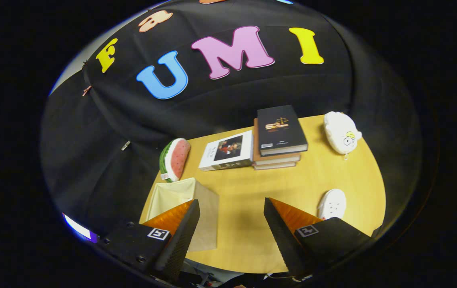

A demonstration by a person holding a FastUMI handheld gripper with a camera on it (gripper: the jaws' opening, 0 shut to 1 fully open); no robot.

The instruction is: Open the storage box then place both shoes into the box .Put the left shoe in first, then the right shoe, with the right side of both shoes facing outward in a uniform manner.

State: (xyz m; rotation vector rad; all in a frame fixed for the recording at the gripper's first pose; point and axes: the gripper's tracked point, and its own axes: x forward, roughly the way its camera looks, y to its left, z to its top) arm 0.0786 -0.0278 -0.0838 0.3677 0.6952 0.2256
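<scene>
Gripper view: gripper [231, 212] spread, empty, above the table [252, 188]; box [184, 200] open; approach the shoe [332, 204] squarely.

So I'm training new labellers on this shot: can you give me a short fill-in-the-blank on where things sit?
1. The tool has its fingers ____, gripping nothing.
2. The beige fabric storage box stands beside the tool's ____ finger.
3. The black hardcover book lies on top of a ____ of books.
4. The white perforated clog shoe rests on the ____ wooden table.

Missing words: open; left; stack; yellow
</scene>
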